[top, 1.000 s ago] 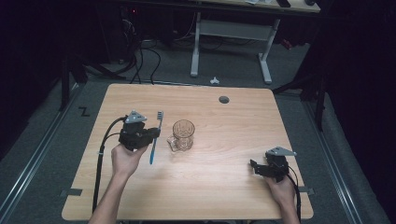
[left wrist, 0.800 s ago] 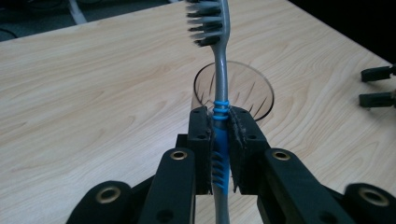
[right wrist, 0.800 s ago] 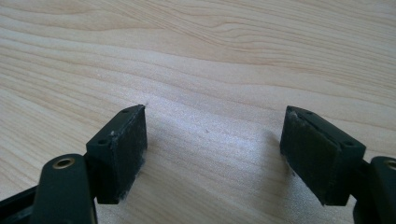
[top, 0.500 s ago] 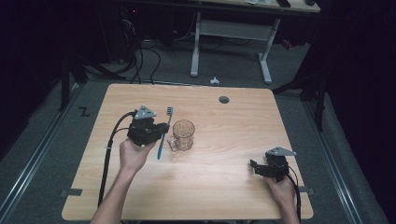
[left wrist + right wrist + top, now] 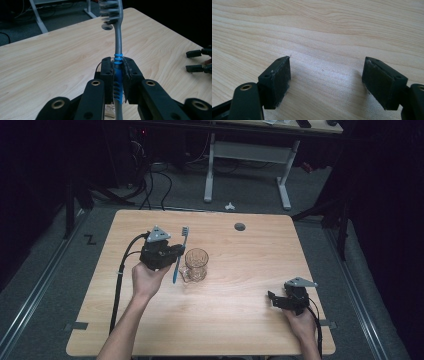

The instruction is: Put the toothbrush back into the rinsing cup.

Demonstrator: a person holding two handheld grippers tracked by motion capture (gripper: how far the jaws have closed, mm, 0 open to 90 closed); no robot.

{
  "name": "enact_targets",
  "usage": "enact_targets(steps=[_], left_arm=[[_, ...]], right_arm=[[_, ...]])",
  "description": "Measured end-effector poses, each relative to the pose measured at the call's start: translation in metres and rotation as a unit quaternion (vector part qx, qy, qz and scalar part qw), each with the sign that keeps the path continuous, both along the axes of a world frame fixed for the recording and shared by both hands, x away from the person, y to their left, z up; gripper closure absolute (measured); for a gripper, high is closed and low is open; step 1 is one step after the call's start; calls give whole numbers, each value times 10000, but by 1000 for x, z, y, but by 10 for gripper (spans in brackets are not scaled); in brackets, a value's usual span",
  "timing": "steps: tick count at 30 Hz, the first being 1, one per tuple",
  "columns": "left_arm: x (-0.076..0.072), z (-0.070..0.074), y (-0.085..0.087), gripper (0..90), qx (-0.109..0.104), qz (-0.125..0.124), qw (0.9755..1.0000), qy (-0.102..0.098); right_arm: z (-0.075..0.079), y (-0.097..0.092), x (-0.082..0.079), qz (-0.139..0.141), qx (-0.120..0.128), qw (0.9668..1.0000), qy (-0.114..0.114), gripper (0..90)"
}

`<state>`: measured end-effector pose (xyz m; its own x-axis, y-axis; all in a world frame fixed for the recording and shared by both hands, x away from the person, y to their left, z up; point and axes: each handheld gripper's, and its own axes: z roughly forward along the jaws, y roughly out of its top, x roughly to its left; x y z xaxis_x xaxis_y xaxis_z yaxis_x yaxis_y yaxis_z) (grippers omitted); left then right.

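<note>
While the wooden worktop [image 5: 235, 320] holds a clear glass mug [image 5: 195, 265] near its middle, the left hand-held gripper [image 5: 176, 251] is clenched on a toothbrush [image 5: 180, 254], lifted just beside the mug, bristles up. The right hand-held gripper [image 5: 273, 299] rests near the worktop's right edge, jaws wide apart, grasping nothing.
</note>
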<state>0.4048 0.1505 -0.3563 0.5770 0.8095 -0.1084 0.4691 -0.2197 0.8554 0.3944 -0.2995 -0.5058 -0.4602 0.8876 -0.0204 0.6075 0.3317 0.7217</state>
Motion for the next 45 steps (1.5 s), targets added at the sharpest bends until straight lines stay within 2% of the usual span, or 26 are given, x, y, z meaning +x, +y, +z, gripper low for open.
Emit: enact_targets(steps=[6, 12, 23, 38, 45], left_arm=[[7, 1, -4, 800, 31, 29, 10000, -43], [13, 1, -10, 801, -24, 20, 9999, -142], [25, -4, -12, 802, -116, 123, 9998, -132], [33, -6, -14, 802, -287, 234, 9989, -293], [34, -9, -15, 800, -250, 245, 9989, -305]], right_arm=[[0, 0, 0, 0, 3, 10000, 2, 231], [0, 0, 0, 1, 2, 10000, 0, 231], [0, 0, 0, 1, 4, 10000, 2, 231], [0, 0, 0, -2, 4, 10000, 2, 230], [0, 0, 0, 1, 4, 10000, 2, 231]])
